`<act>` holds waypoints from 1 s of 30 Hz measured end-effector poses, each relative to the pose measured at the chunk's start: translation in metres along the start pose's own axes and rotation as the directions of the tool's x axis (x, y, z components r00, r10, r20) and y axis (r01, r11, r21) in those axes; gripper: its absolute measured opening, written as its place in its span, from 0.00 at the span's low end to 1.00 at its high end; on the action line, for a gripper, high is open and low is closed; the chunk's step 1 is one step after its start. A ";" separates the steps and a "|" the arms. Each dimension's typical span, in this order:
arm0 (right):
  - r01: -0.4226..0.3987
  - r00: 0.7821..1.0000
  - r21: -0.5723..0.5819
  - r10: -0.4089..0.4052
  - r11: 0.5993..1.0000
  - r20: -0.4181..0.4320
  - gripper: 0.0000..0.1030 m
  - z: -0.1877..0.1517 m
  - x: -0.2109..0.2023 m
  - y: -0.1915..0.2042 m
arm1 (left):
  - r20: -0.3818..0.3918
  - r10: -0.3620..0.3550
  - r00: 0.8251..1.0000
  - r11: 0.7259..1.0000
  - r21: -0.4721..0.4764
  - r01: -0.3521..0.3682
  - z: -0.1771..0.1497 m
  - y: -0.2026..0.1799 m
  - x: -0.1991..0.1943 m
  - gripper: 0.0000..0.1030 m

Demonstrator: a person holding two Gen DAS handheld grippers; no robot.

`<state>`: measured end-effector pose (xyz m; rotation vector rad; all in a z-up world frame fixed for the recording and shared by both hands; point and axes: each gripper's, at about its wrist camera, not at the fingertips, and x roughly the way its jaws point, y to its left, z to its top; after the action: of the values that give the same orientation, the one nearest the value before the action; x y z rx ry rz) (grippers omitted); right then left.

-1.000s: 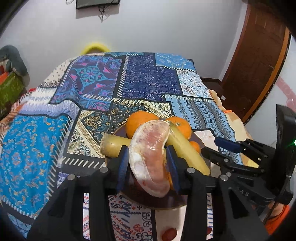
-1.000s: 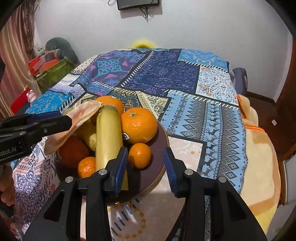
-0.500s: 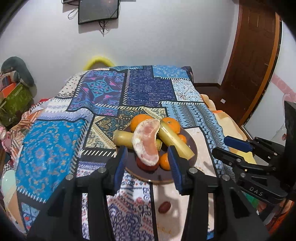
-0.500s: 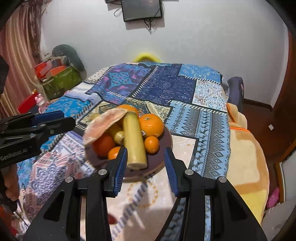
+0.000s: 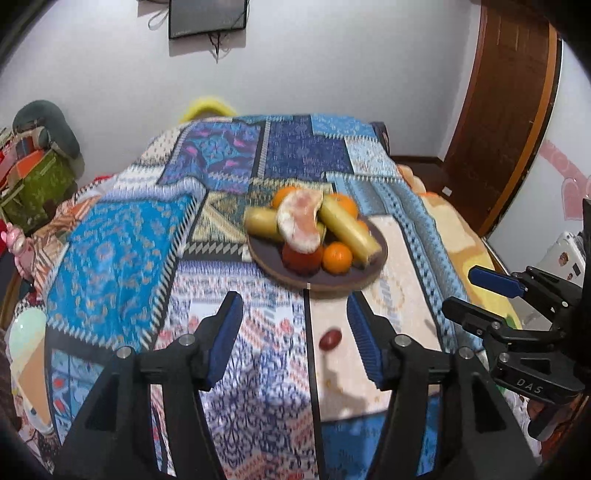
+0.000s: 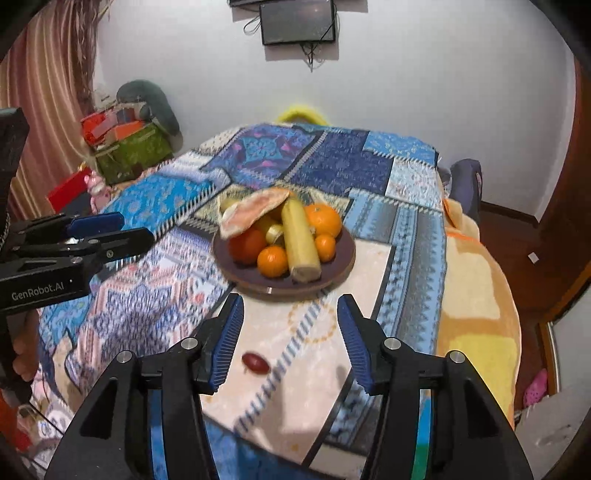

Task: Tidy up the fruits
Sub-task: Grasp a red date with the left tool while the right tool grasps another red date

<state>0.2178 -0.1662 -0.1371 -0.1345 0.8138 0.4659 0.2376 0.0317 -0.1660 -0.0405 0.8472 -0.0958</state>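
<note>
A dark brown plate [image 5: 332, 282] [image 6: 345, 258] sits on the patterned bedspread, piled with fruit: a peeled pomelo segment [image 5: 300, 220] [image 6: 253, 210] on top, bananas [image 5: 349, 230] [image 6: 301, 240], several oranges [image 5: 337, 257] [image 6: 323, 219] and a red fruit [image 6: 246, 245]. A small dark red fruit [image 5: 330, 339] [image 6: 255, 362] lies loose on the cloth in front of the plate. My left gripper [image 5: 295, 338] is open and empty, well short of the plate. My right gripper [image 6: 290, 341] is open and empty too, above the loose red fruit.
The bed's patterned cover [image 5: 122, 236] stretches back to a white wall with a mounted screen [image 6: 297, 22]. Boxes and bags [image 6: 129, 146] are stacked at the left. A wooden door [image 5: 509, 110] stands at the right. An orange-yellow blanket [image 6: 476, 295] drapes the bed's right edge.
Both grippers have pulled back and up from the plate. The left gripper let go of the pomelo segment, which now rests on the fruit pile.
</note>
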 end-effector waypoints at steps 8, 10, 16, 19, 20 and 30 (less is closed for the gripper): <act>-0.027 0.996 0.007 0.027 1.000 -0.085 0.48 -0.026 0.023 0.011 | -0.084 0.005 0.996 1.000 0.026 -0.003 -0.031 0.000 0.017 0.57; -0.043 0.992 0.017 0.045 0.999 -0.114 0.48 -0.032 0.033 0.012 | -0.109 0.000 0.994 1.000 0.020 0.002 -0.035 0.001 0.026 0.57; -0.061 0.984 0.023 0.064 0.998 -0.166 0.48 -0.044 0.056 0.013 | -0.173 -0.024 0.985 1.000 0.003 0.025 -0.043 0.001 0.057 0.57; -0.068 0.980 0.023 0.071 0.997 -0.184 0.48 -0.047 0.068 0.012 | -0.198 -0.045 0.979 0.999 -0.008 0.045 -0.044 0.000 0.072 0.57; -0.070 0.979 0.020 0.073 0.997 -0.191 0.47 -0.047 0.072 0.012 | -0.203 -0.048 0.978 0.999 -0.005 0.048 -0.043 -0.001 0.076 0.57; -0.120 0.975 0.015 0.121 0.993 -0.186 0.22 -0.047 0.072 0.010 | -0.248 -0.092 0.964 0.994 0.026 0.102 -0.043 -0.014 0.101 0.47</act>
<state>0.2244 -0.1465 -0.2207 -0.1274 1.0109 0.5725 0.2707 0.0080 -0.2689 -0.0341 1.0916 -0.2130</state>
